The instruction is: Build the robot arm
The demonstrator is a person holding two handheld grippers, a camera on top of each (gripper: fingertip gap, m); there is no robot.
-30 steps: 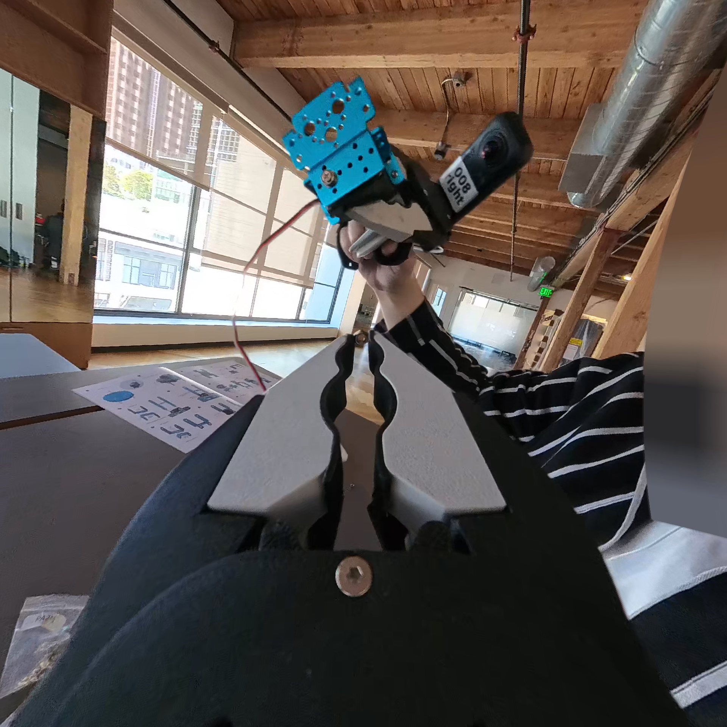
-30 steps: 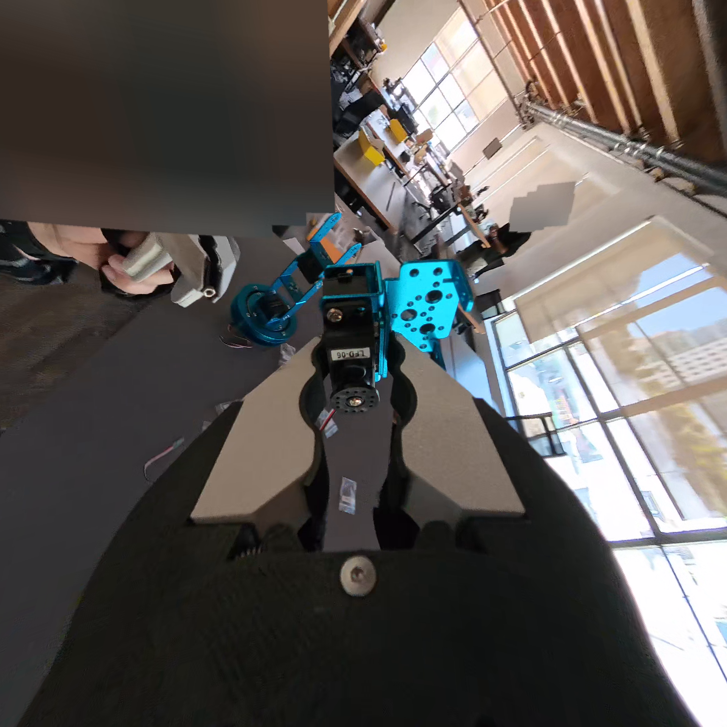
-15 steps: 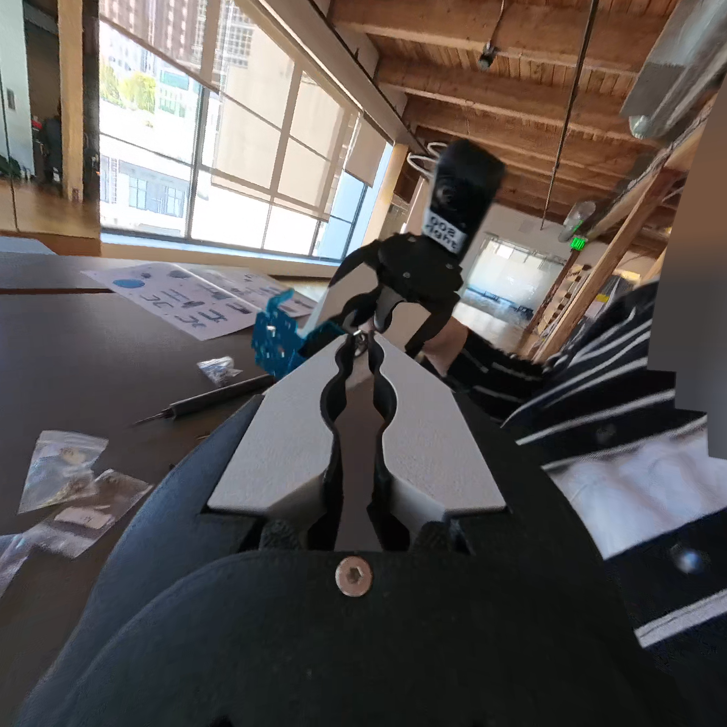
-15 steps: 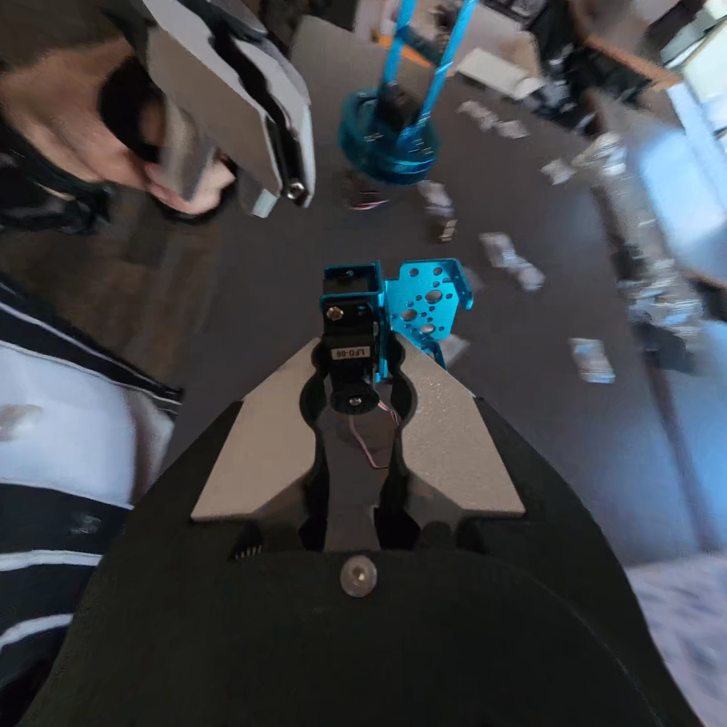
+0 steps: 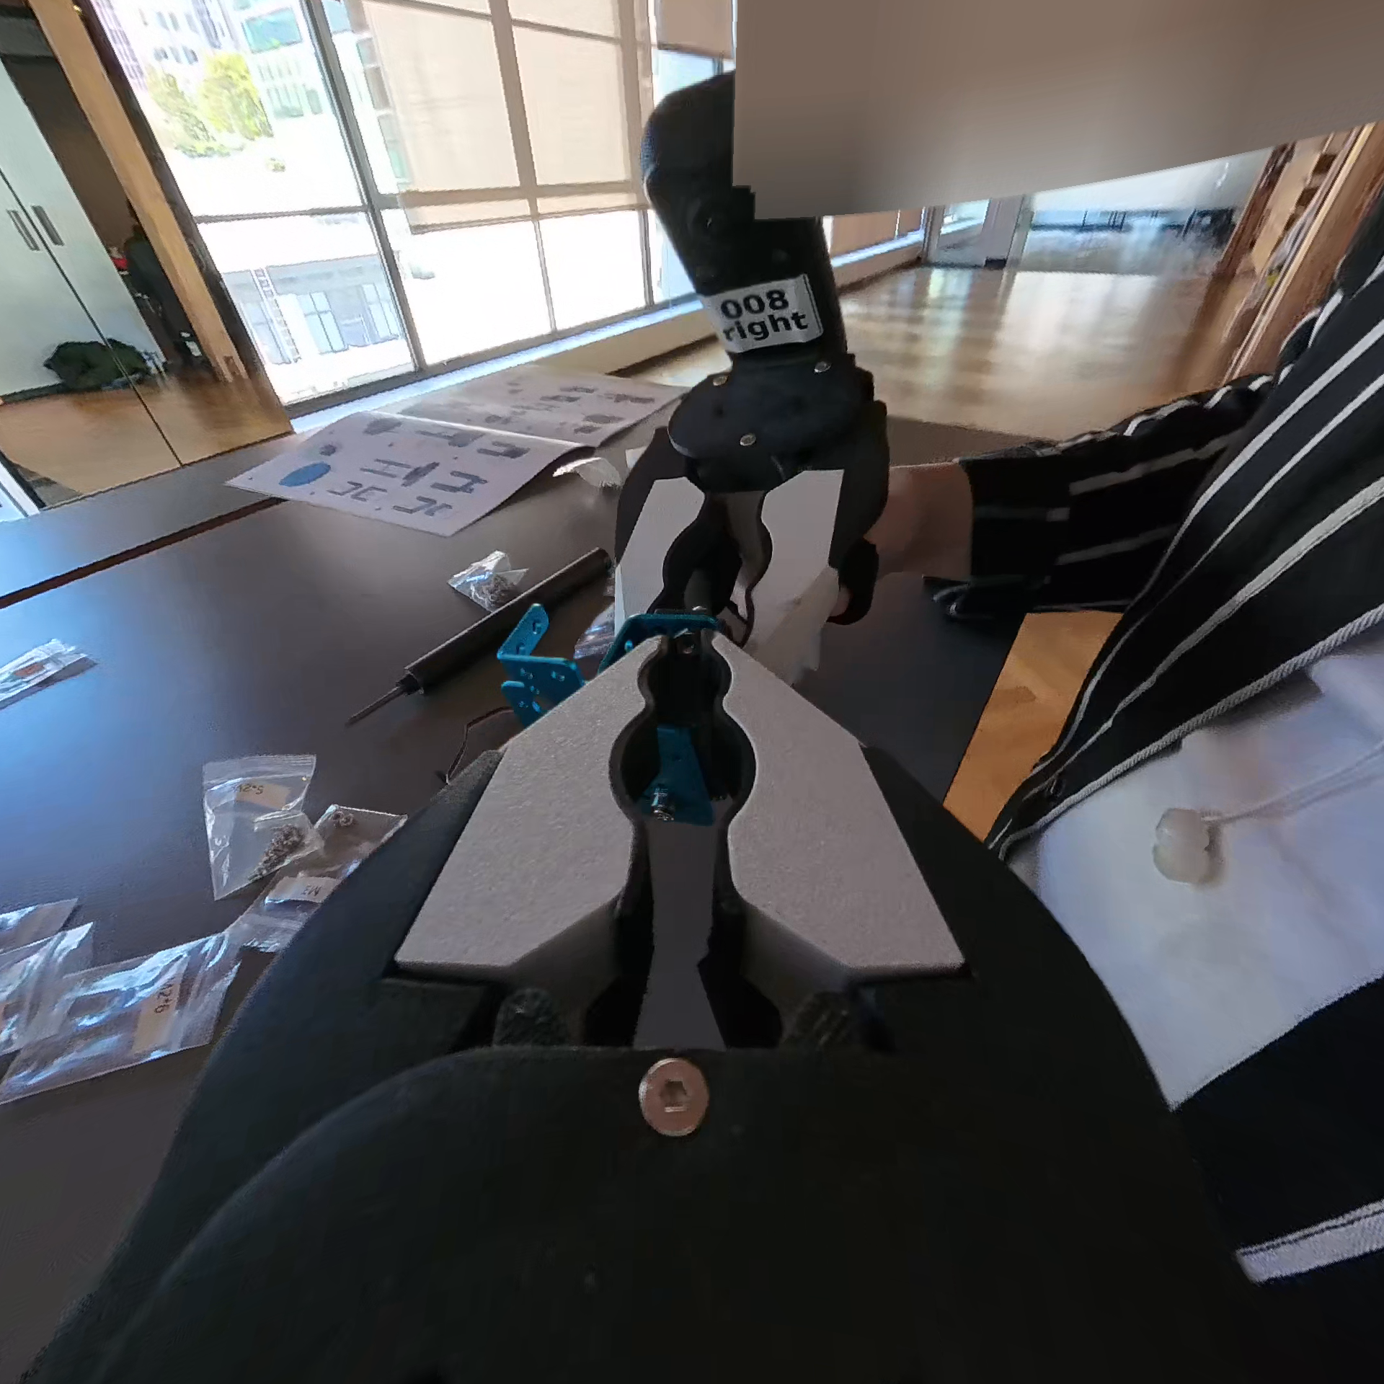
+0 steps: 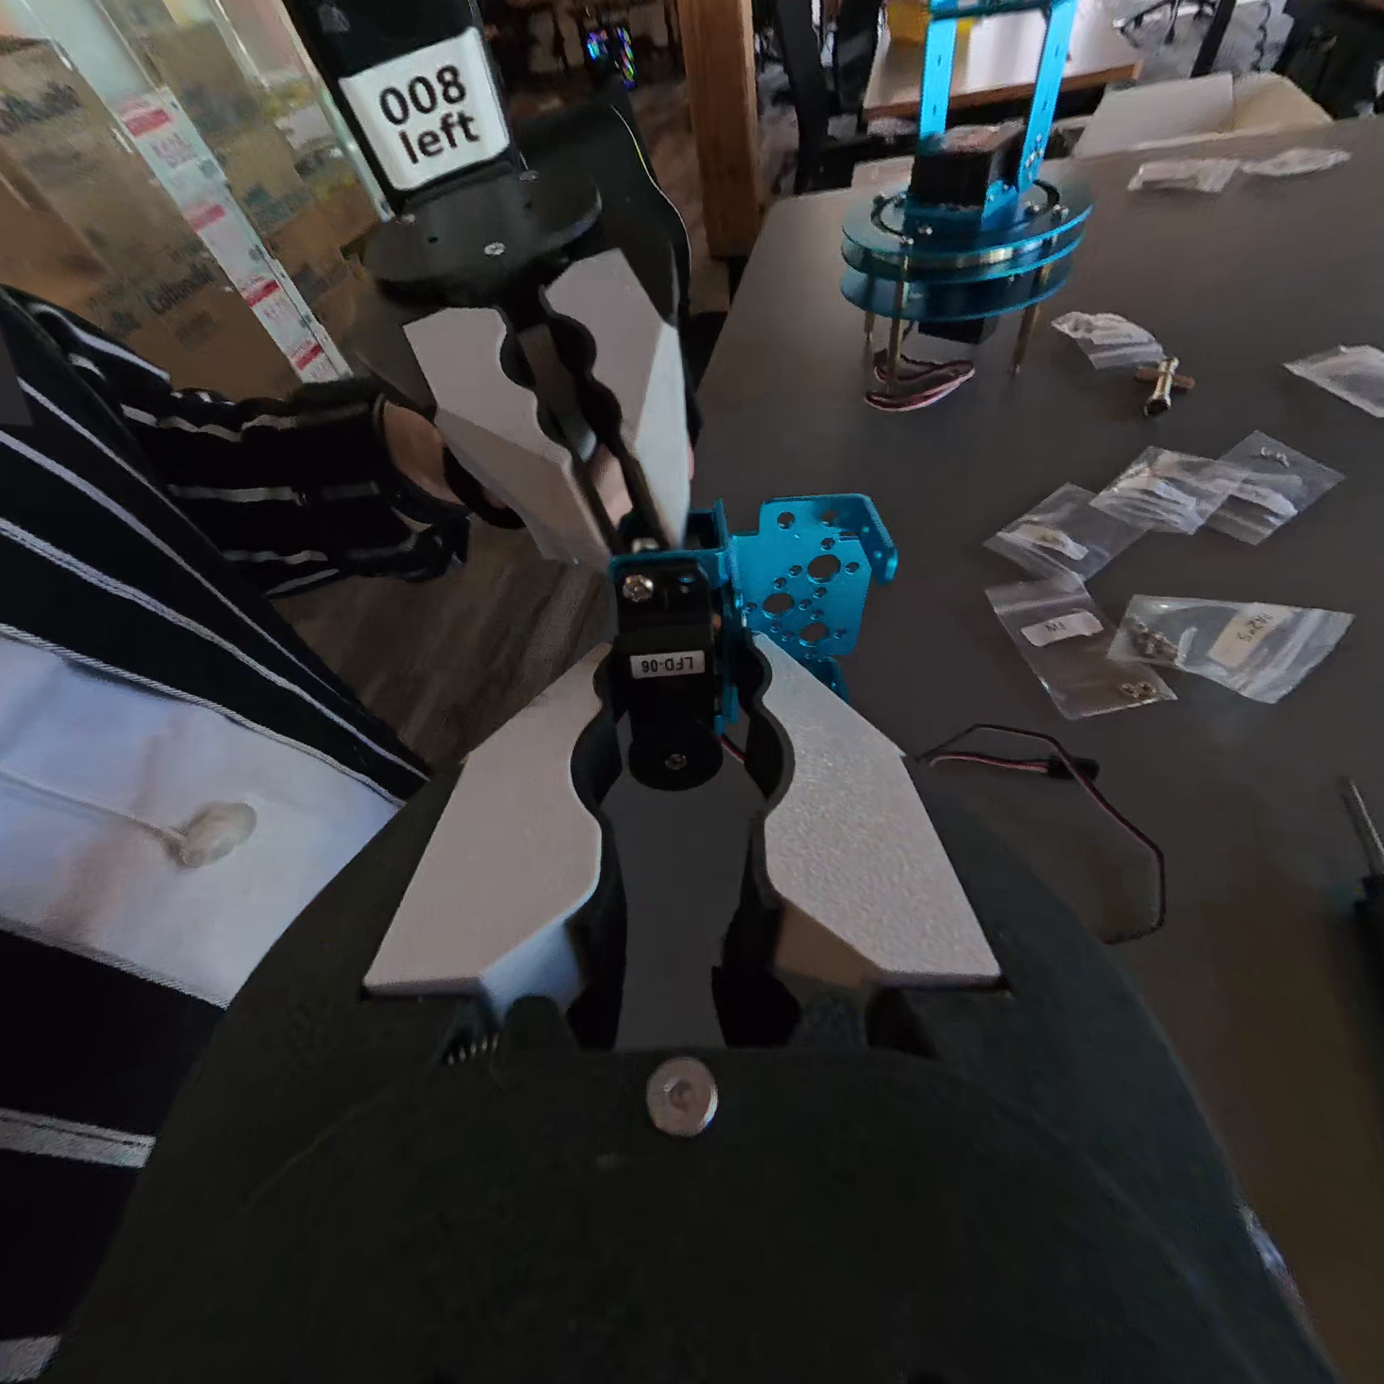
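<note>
Hidden: we see a flat blurred patch over the upper right of the left wrist view, covering the top of the right gripper's camera mount; in the right wrist view the screwdriver is cut off at the right edge
Hard to make out: from the left wrist view we think the left gripper (image 5: 683, 659) is pinching a screw or tab at the top of the bracket, but its own fingers hide the contact, so we cannot tell if it is clamped
Right gripper: the right gripper (image 6: 678, 659) is closed around the black servo (image 6: 666, 674), its fingers pressed to either side of the servo body
Blue bracket: the blue bracket (image 6: 809, 584) is fixed to the servo's right side and juts past the right fingertip, above the dark table (image 6: 1048, 824)
Relation: we see the two grippers meeting tip to tip, the left one coming down from the far left onto the far end of the servo and bracket
Servo lead: a thin black and red wire (image 6: 1048, 764) trails over the table just right of the right gripper
Screwdriver: a dark screwdriver (image 5: 487, 636) lies left of the bracket in the left wrist view, near but apart
Bags: small clear bags of hardware (image 6: 1168, 636) are scattered to the right, well apart from the grippers
Turntable: a blue round base with uprights (image 6: 966, 217) stands at the far side of the table
Paper: a printed sheet (image 5: 449, 457) lies at the table's far edge
Person: a striped sleeve (image 6: 262, 464) reaches to the left gripper
</note>
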